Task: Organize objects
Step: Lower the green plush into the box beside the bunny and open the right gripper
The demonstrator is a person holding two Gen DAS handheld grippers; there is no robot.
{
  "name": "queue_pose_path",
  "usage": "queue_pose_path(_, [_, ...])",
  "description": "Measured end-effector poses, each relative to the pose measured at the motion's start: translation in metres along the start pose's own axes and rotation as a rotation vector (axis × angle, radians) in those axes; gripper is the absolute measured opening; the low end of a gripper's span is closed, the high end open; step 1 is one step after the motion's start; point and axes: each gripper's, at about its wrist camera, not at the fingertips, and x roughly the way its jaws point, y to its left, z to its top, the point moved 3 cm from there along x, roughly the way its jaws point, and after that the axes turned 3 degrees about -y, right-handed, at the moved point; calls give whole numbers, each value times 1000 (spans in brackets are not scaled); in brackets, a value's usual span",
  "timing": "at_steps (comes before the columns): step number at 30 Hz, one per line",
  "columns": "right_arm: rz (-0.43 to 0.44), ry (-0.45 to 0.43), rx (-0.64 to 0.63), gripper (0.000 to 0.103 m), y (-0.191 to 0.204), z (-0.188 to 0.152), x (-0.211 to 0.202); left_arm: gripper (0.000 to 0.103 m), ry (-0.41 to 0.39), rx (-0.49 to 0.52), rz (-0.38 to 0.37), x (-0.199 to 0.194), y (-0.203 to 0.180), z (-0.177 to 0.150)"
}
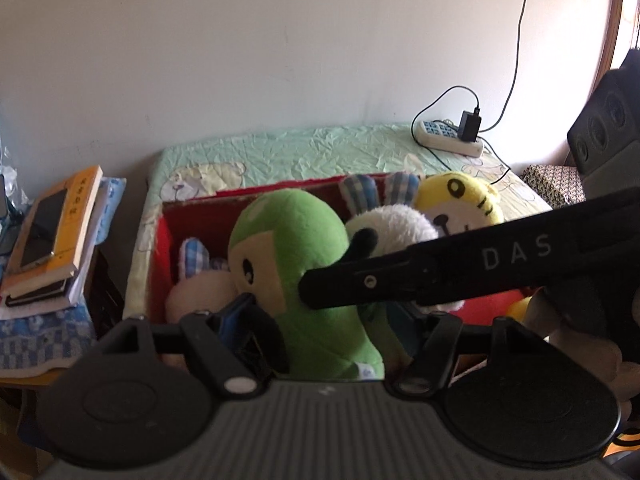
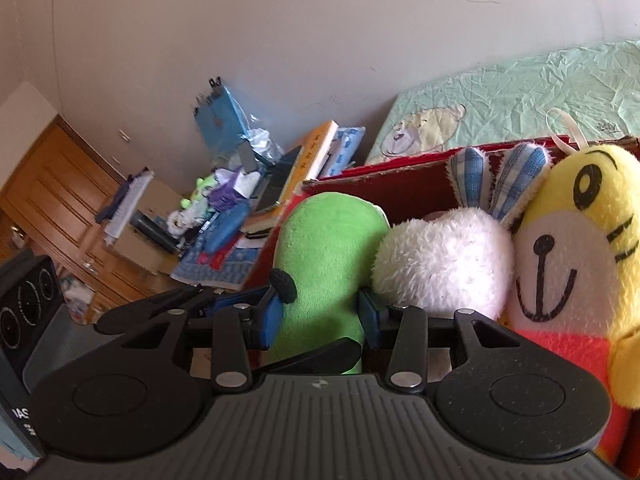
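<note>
Green plush toy (image 2: 332, 256) stands upright in the red box (image 1: 160, 240) on the bed, long axis vertical — directly ahead of both tools. Right tool (image 2: 320, 320) and left tool (image 1: 332, 320) each bracket its body; whether either actually pinches it cannot be told.

The right hand-held gripper (image 2: 320, 316) has its blue pads on either side of a green plush toy (image 2: 328, 256) in a red box (image 2: 400, 188). Beside it sit a white bunny (image 2: 440, 260) and a yellow plush (image 2: 576, 240).
</note>
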Motion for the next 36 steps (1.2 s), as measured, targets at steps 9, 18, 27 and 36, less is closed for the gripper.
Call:
queue_pose_path(9, [-80, 35, -31, 42, -7, -1, 22, 74, 35, -23, 6, 22, 9, -5])
queue_pose_path(18, [-25, 20, 42, 49, -13, -6, 3, 86, 26, -15, -15, 16, 2, -3])
queue_pose_path(27, [-37, -68, 73, 52, -8, -8, -32, 87, 58, -54, 36, 5, 7, -2])
queue_pose_path(36, [-243, -198, 27, 60, -9, -17, -67, 88, 90, -9, 172, -9, -12, 10])
